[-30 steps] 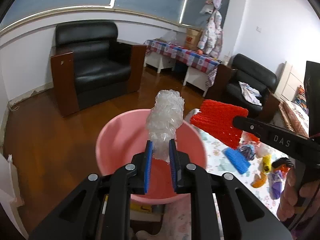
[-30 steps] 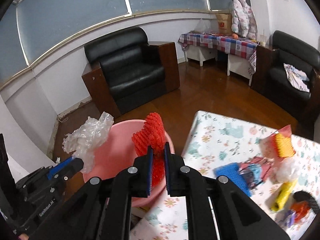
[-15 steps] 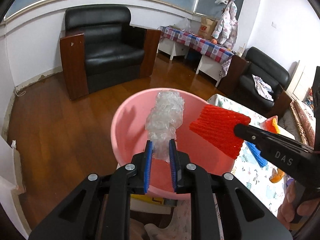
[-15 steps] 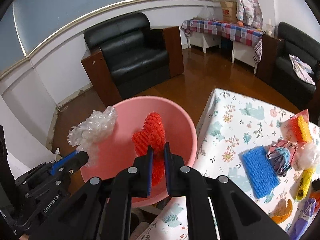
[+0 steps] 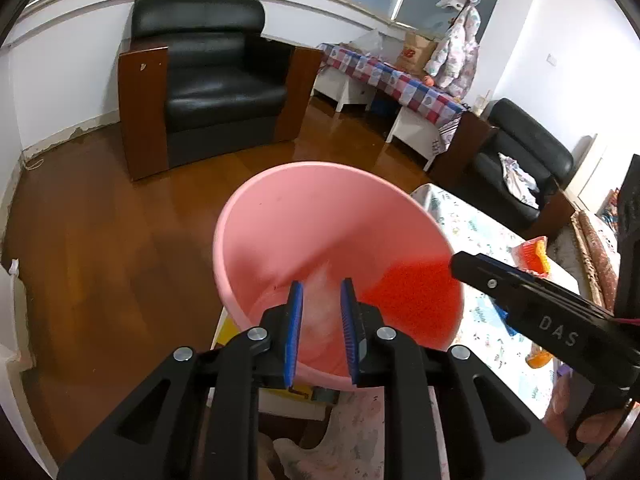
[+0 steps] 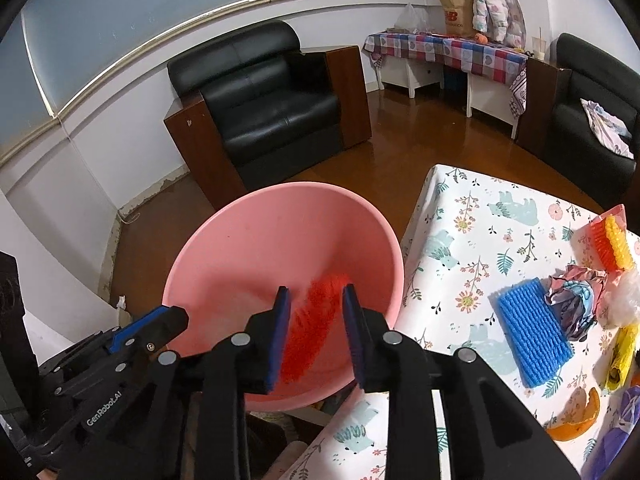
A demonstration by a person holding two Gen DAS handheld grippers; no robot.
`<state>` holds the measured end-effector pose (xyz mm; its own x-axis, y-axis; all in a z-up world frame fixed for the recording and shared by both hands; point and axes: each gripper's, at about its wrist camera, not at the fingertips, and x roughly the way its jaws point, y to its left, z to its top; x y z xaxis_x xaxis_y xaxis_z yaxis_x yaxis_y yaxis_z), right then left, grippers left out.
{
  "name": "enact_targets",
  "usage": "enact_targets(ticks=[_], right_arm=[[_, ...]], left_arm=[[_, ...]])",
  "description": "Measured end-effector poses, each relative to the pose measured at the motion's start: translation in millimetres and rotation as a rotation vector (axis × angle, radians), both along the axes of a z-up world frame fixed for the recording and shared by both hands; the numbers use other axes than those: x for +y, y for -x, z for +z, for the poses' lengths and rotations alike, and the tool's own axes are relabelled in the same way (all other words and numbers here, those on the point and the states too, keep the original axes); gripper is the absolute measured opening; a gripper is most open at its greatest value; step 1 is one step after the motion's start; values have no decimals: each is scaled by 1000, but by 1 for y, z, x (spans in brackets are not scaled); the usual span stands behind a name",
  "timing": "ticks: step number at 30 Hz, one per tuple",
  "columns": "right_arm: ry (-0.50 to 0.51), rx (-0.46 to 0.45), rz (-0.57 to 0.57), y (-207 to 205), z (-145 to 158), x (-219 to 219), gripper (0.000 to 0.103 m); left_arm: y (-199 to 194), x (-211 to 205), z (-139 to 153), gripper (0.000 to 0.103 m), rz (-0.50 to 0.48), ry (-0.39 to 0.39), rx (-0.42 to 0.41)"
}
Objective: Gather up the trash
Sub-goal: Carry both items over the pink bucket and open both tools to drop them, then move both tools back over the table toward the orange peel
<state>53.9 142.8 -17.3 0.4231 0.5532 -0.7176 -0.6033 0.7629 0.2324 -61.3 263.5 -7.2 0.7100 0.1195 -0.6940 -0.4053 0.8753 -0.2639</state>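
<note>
Left claw (image 5: 320,300): jaws opening over the near side of the pink basin; a blurred whitish wad of clear plastic (image 5: 320,296) shows between the blue pads, apparently dropping free rather than pinched, though the blur leaves that unsure.
Right claw (image 6: 312,304): jaws opening too, pads parted to a middling gap; the red foam net (image 6: 316,328) hangs between them, streaked with motion, not pressed by either pad.
Pink basin (image 6: 224,240): stands just off the counter's edge, below both claws; its bottom looks bare apart from the two pieces falling in.
Step in hand: release. Both pieces are being let go into the basin at once, so this pair of trash items is as good as collected.
Counter (image 6: 460,216): flowered cloth, just right of the basin, with more trash on it.
Trash left: a blue foam net (image 6: 532,340) nearest, a crumpled wrapper (image 6: 572,300) touching its far corner, an orange and yellow net (image 6: 612,240) beyond, and an orange peel (image 6: 576,420) near the front edge.
Next move: let both pieces clear the pads, lift the claws away from the rim, then swing right toward the counter; the blue foam net is the closest flat target and calls for a wide claw coming down over its edges.
Far room: black armchair (image 6: 264,96) against the wall, wooden floor between.
</note>
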Motion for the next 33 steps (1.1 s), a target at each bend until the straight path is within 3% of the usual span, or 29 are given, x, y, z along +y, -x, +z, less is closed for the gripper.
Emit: enact_targets(ticks=[3, 6, 19, 33], right_arm=[[-8, -4, 4, 0, 2, -3, 29], [-20, -18, 11, 3, 6, -6, 45], [-33, -65, 22, 19, 16, -28, 46], [-61, -64, -30, 30, 20, -70, 52]], left_arm=[[0, -3, 3, 19, -13, -1, -11], [-1, -6, 5, 19, -18, -10, -17], [-4, -28, 8, 19, 34, -106, 45], [-6, -51, 17, 19, -40, -98, 33]])
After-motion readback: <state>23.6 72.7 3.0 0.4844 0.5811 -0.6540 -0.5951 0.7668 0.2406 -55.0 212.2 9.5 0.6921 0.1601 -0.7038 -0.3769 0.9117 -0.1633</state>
